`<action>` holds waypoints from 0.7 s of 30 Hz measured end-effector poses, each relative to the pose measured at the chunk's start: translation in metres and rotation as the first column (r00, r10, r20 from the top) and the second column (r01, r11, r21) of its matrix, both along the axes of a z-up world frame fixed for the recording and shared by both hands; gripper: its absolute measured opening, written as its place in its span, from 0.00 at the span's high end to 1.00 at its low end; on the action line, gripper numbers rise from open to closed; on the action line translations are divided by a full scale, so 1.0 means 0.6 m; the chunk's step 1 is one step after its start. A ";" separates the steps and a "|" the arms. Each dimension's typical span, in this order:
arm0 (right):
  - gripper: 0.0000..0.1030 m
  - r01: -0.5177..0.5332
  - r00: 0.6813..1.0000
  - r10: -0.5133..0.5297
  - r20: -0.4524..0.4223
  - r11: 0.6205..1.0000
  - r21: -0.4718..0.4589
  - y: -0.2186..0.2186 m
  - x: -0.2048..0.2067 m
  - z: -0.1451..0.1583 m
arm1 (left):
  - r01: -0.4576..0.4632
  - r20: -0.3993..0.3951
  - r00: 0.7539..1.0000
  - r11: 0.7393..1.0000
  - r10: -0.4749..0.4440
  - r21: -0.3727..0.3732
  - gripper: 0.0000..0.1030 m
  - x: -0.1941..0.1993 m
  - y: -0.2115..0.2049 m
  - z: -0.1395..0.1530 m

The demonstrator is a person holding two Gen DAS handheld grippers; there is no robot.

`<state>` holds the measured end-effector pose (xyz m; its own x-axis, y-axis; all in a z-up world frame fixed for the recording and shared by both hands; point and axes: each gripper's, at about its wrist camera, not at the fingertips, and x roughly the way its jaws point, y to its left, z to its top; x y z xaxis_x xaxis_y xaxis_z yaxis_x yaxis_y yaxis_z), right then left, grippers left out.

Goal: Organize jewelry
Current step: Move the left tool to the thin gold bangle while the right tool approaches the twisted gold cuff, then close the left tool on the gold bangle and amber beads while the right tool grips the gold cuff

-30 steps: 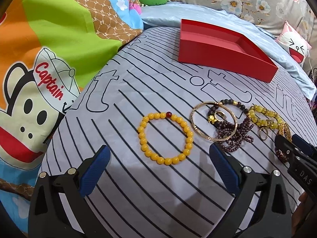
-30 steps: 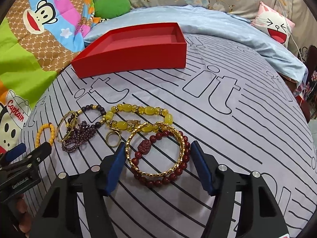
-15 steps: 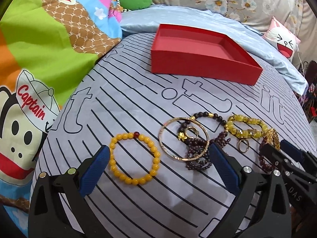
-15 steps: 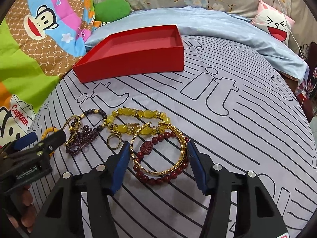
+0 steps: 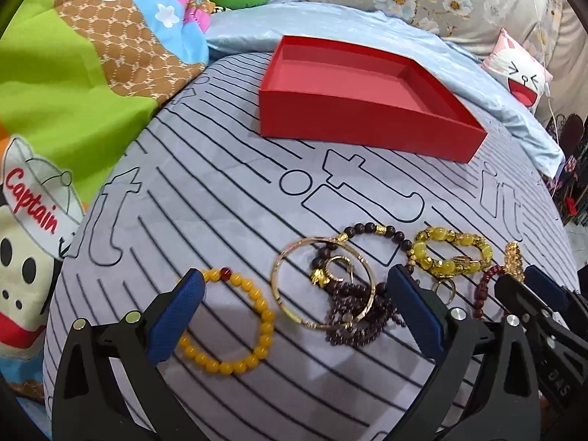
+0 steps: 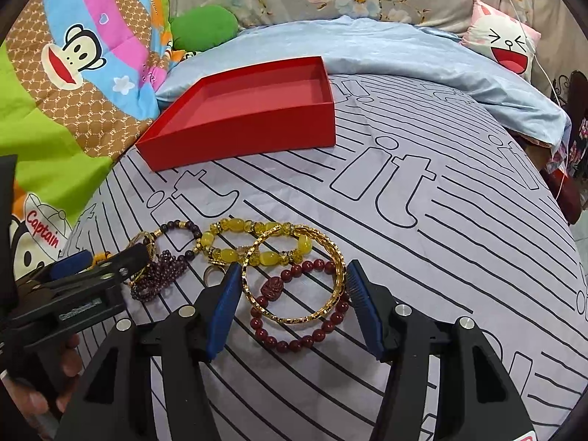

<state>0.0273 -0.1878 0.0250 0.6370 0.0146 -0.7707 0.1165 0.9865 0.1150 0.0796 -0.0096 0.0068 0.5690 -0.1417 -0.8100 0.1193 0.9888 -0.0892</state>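
Several bracelets lie in a row on the striped grey sheet. My left gripper (image 5: 294, 301) is open over an orange-yellow bead bracelet (image 5: 239, 323), a thin gold bangle (image 5: 323, 283) and a dark purple bead strand (image 5: 352, 316). My right gripper (image 6: 294, 290) is open around a twisted gold bangle (image 6: 294, 279) lying on a dark red bead bracelet (image 6: 297, 308). A chunky yellow bead bracelet (image 6: 257, 242) lies just beyond; it also shows in the left wrist view (image 5: 448, 253). The empty red box (image 5: 367, 99) stands farther back, also in the right wrist view (image 6: 242, 114).
A small gold ring (image 6: 213, 275) lies by my right gripper's left finger. A cartoon monkey quilt (image 5: 55, 110) borders the left. A light blue blanket (image 6: 404, 55) and a white cat-face pillow (image 6: 503, 44) lie behind the box. The bed edge drops off at right.
My left gripper has shifted right, so the orange bracelet and gold bangle now sit between its fingers. My right gripper has moved forward around the gold bangle and red bracelet.
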 end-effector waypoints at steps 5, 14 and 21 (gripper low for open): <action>0.46 -0.001 1.000 0.001 -0.008 1.000 0.004 0.000 0.004 -0.003 | 0.023 -0.021 1.000 1.000 -0.023 0.009 0.17 0.011 -0.012 -0.014; 0.45 0.001 1.000 -0.001 -0.015 1.000 0.008 0.000 0.005 -0.007 | 0.069 -0.002 0.998 0.997 -0.070 -0.031 0.45 0.007 -0.014 -0.005; 0.45 -0.006 1.000 0.006 0.000 1.000 0.002 0.006 -0.003 0.003 | 0.076 0.011 0.997 0.996 -0.075 -0.037 0.45 -0.008 -0.011 0.004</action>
